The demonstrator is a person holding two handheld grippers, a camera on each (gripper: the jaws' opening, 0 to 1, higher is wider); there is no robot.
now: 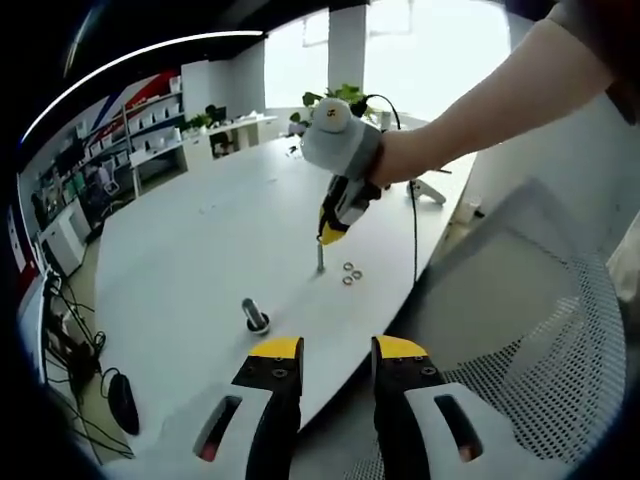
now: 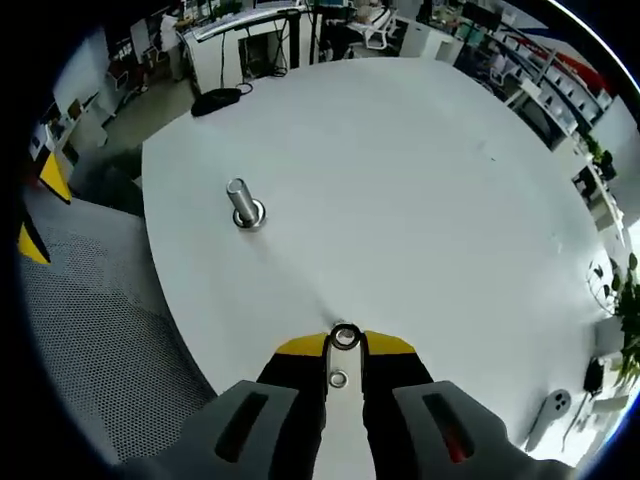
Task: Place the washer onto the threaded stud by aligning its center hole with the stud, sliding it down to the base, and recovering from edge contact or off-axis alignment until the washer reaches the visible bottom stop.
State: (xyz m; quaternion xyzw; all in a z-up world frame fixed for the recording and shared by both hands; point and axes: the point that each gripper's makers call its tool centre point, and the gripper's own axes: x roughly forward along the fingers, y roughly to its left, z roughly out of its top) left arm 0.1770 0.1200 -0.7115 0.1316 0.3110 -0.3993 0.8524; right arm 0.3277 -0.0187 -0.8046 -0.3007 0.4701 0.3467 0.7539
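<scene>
Right gripper view is showing the right gripper (image 2: pixel 345 338) hovering directly over a threaded stud (image 2: pixel 345 336), its yellow-tipped jaws nearly closed with a ring, apparently the washer (image 2: pixel 338 379), lying in the slit between them; whether they are actually pinching it I cannot tell. A second stud (image 2: pixel 241 203), already carrying a ring at its base, is standing well apart on the white table (image 2: pixel 420 180). In the left gripper view, the right gripper (image 1: pixel 330 232) is poised just above the stud (image 1: pixel 320 258), with two spare washers (image 1: pixel 351 273) lying near its foot, while the left gripper (image 1: pixel 337 352) is waiting spread apart and empty at the table edge. My worry: the hole is sitting off-axis, so the washer may be catching the stud's tip, tilting and jamming on the threads, or dropping and rolling away. No readable writing or brand is showing anywhere.
</scene>
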